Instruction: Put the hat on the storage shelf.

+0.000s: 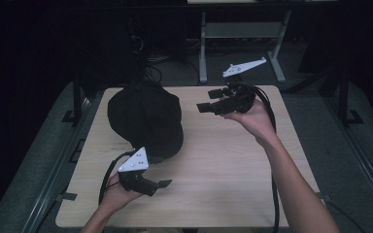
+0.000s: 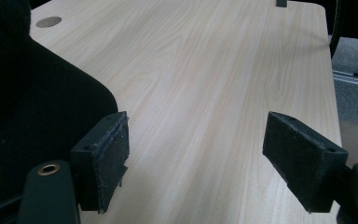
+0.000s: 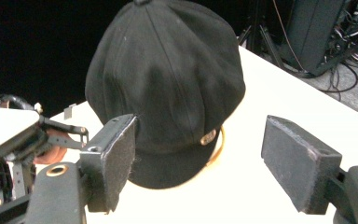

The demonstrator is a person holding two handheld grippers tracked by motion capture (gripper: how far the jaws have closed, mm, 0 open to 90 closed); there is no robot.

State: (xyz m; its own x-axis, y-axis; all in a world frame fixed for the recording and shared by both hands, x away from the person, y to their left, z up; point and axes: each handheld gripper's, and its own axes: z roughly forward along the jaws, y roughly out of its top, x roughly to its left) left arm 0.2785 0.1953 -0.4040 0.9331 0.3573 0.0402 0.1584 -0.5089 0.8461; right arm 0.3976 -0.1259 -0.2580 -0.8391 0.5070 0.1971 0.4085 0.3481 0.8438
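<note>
Dark room, pale wooden table [image 1: 233, 165]: the black cap [image 1: 145, 119] sits near the far left corner, ungrasped. Left tongs [image 1: 167, 183] gape beside its brim; right tongs [image 1: 203, 108] aim at it, apart, empty.

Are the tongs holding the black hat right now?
No, nothing is held. The left tongs are open beside the black hat, and the right tongs are open too, pointing at it without touching it.
</note>
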